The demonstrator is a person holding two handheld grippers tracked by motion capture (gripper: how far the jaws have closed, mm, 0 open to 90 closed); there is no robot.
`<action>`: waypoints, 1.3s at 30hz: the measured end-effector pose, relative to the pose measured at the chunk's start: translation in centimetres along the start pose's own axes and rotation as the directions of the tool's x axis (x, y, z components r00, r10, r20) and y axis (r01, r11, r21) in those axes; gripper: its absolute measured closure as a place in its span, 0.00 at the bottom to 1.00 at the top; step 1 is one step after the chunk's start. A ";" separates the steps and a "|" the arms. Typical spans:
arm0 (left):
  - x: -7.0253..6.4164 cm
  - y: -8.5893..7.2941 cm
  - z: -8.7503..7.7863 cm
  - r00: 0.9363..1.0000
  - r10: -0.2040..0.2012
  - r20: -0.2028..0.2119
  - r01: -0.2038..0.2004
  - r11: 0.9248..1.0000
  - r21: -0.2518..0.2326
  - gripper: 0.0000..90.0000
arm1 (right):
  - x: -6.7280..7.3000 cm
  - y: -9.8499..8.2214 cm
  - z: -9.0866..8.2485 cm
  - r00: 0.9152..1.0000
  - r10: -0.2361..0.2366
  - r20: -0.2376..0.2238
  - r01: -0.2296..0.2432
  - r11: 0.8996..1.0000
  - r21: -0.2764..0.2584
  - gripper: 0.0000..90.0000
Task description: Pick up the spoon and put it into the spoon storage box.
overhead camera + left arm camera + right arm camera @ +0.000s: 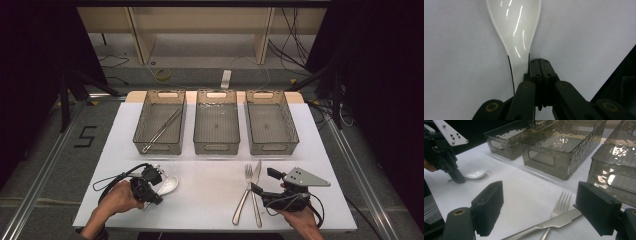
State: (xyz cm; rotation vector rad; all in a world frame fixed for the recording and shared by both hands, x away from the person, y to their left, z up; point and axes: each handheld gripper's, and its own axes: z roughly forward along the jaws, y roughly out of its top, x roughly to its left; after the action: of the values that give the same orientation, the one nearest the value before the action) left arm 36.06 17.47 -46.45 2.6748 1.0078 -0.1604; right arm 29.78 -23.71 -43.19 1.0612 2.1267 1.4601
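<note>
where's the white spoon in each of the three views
High view: the white spoon lies at lower left on the white table, by the left gripper.
Left gripper view: top centre, its handle beside the shut jaws.
Right gripper view: left of middle, small, at the left gripper's tip.
Shared landmark: the left gripper itself.

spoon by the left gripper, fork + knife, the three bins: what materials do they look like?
Spoon: glossy white, likely glazed ceramic, possibly melamine; sharp streak highlights.
Fork and knife: polished metal, probably stainless steel; mirror-grey sheen, serrated edge on the knife.
Bins: smoky translucent plastic with a dimpled, glossy texture; the table shows through the walls.
</note>
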 end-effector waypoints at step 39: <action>0.5 -0.1 -0.4 0.991 -0.068 -0.118 0.065 0.998 -0.027 0.63 | 0.0 0.0 -0.1 1.000 0.001 0.002 -0.001 1.000 0.001 0.26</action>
State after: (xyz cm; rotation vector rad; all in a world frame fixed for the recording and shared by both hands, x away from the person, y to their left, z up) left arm 36.39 17.94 -46.17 2.6577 1.1278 -0.0025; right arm 29.72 -23.71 -43.16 1.0639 2.1253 1.4581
